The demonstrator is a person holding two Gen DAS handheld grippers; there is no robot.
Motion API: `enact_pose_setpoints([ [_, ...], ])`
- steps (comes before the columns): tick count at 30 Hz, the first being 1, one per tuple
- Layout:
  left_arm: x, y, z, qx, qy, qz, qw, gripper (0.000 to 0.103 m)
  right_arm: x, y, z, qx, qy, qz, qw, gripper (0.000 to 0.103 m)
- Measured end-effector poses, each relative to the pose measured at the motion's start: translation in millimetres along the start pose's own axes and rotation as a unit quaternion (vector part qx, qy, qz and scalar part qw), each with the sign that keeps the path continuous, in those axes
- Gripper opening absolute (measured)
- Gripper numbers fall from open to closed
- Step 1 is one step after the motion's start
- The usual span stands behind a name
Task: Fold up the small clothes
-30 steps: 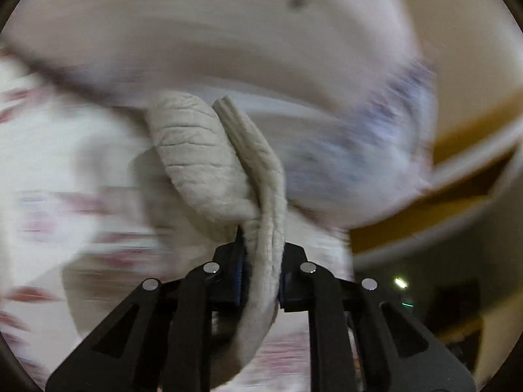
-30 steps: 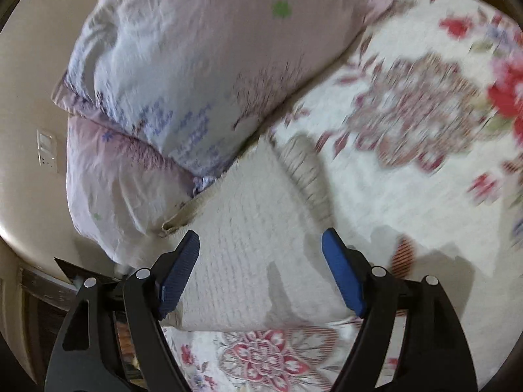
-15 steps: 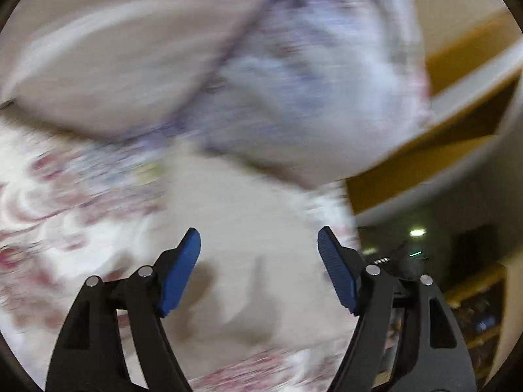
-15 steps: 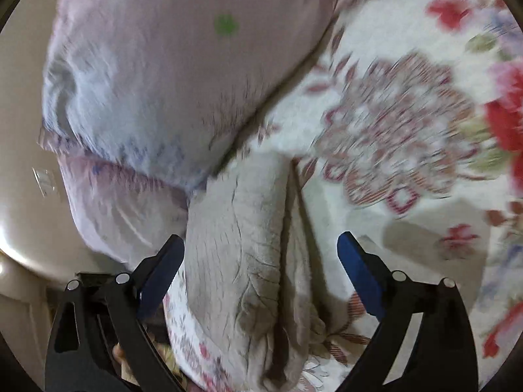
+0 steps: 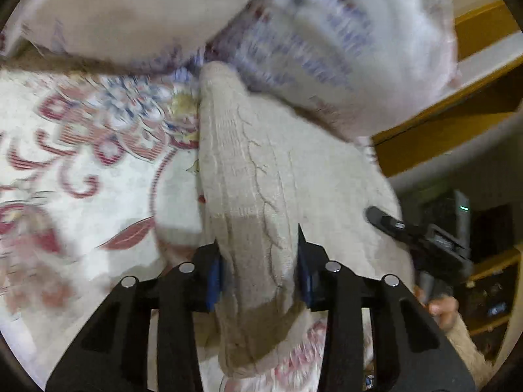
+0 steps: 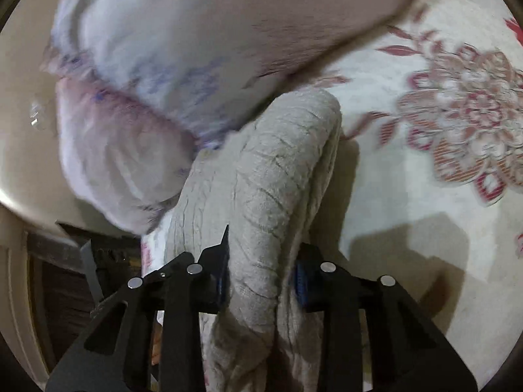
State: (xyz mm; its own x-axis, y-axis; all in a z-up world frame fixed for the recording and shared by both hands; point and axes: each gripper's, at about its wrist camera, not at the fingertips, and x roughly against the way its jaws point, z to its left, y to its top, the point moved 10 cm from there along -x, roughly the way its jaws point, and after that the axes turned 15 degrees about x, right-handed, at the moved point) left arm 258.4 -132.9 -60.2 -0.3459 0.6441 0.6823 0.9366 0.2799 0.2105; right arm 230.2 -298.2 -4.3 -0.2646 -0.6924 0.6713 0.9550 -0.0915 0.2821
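Observation:
A cream cable-knit garment [image 5: 255,176] lies folded on a floral bedspread [image 5: 81,170], its far end against the pillows. My left gripper [image 5: 258,261] is shut on its thick near fold. The garment also shows in the right wrist view [image 6: 278,176], bunched into a thick roll. My right gripper [image 6: 261,271] is shut on that roll. The right gripper also shows in the left wrist view [image 5: 402,232], at the garment's right edge.
Two pale lilac printed pillows [image 6: 170,49] lie stacked at the head of the bed, also in the left wrist view [image 5: 343,39]. A yellow wooden bed frame [image 5: 441,130] and a dark room lie beyond the right edge. The bedspread [image 6: 441,137] spreads to the right.
Both grippers were open half a second ago and have closed on the knit garment. The left gripper had let go of a fold a second ago before regripping.

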Motion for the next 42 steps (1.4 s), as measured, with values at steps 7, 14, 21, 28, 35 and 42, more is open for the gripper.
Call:
enact_pose_setpoints([
  [7,82,1,66,-0.044,0.131,-0.090,0.9864,0.052,-37,-18,32,0.046,-0.065,0.033,0.996,0.065],
  [14,127,-32,75,-0.045,0.144,-0.131,0.9798,0.078,-64,26,7,0.041,-0.141,-0.006,0.989,0.008],
  [21,140,-82,90,-0.100,0.201,-0.132,0.9655,0.101,-39,27,18,0.074,-0.209,-0.036,0.974,0.041],
  [28,112,-106,101,-0.109,0.240,-0.096,0.9598,0.101,24,-68,55,0.162,-0.258,-0.066,0.950,0.092],
  [35,93,-111,117,-0.078,0.278,-0.075,0.9544,0.101,-15,-148,53,0.185,-0.298,0.031,0.936,0.098],
  [42,92,-116,122,-0.073,0.320,-0.075,0.9418,0.101,-32,-160,48,0.205,-0.343,0.060,0.915,0.102],
])
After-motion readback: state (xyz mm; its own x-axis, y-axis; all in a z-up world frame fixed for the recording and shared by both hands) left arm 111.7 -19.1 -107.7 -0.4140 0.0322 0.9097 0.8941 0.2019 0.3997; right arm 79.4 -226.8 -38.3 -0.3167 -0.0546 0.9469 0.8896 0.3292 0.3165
